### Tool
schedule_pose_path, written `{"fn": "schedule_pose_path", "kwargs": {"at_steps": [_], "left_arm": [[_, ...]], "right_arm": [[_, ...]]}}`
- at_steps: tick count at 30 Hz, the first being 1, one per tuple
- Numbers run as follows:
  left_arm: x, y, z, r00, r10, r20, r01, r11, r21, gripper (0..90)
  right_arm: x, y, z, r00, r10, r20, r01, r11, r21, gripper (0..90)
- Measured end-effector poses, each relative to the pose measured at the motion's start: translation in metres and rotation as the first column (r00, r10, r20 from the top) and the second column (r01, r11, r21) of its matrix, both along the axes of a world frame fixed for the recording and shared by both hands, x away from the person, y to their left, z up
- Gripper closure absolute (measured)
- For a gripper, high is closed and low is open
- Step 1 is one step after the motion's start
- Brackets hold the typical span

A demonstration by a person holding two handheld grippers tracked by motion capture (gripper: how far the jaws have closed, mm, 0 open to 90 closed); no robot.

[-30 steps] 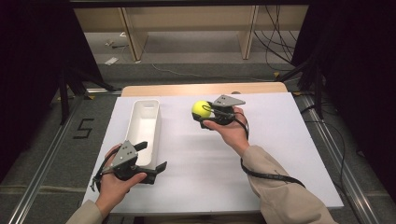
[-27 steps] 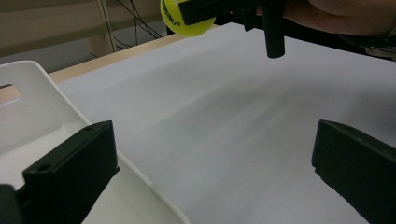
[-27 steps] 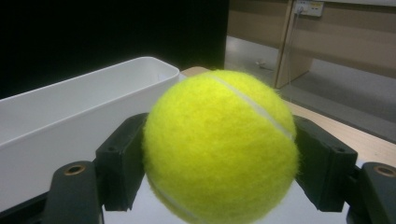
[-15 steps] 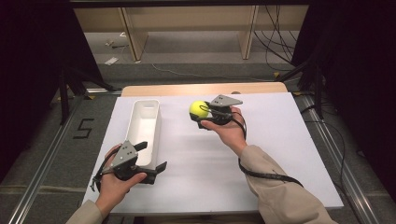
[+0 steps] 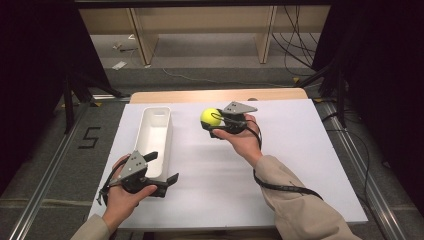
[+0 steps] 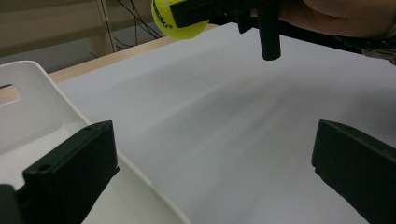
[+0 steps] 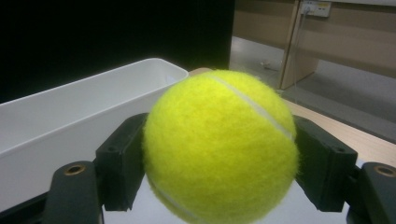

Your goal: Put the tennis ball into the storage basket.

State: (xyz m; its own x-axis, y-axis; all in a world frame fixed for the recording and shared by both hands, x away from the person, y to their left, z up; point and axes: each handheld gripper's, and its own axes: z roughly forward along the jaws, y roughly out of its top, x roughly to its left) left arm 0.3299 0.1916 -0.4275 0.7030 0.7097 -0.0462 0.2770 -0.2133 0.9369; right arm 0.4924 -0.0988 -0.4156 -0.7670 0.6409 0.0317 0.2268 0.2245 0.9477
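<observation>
A: Right claw (image 5: 212, 125) clamped on the fuzzy yellow felt tennis ball (image 5: 210, 117), one jaw on each flank, as the right gripper view shows. Ball is held off the white desk (image 5: 300, 150), just right of the long white plastic bin (image 5: 155, 137).

B: Left claw (image 5: 162, 170)?

A: Jaws wide, nothing between them, resting at the bin's near end.

B: How will the ball handle?

A: Light, I judge, springy, and the felt nap gives good friction, so slip looks unlikely. Round, though: a hold off its widest line could squirt it out. Present grip across the middle looks sound.

B: Risk?

A: It will likely bounce and roll if let go from high up.
</observation>
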Motion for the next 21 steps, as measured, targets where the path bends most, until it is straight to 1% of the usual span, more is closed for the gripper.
{"fn": "schedule_pose_path", "kwargs": {"at_steps": [3, 21], "left_arm": [[0.0001, 0.0001, 0.0, 1.0, -0.001, 0.001, 0.001, 1.0, 0.001, 0.0], [0.0002, 0.0001, -0.0001, 1.0, -0.002, 0.0, 0.002, 1.0, 0.001, 0.0]], "right_arm": [[-0.0005, 0.001, 0.0006, 1.0, 0.002, -0.006, -0.002, 1.0, -0.001, 27.2], [0.0002, 0.0073, -0.0005, 0.9999, 0.011, -0.004, -0.011, 1.0, 0.0, 27.2]]}}
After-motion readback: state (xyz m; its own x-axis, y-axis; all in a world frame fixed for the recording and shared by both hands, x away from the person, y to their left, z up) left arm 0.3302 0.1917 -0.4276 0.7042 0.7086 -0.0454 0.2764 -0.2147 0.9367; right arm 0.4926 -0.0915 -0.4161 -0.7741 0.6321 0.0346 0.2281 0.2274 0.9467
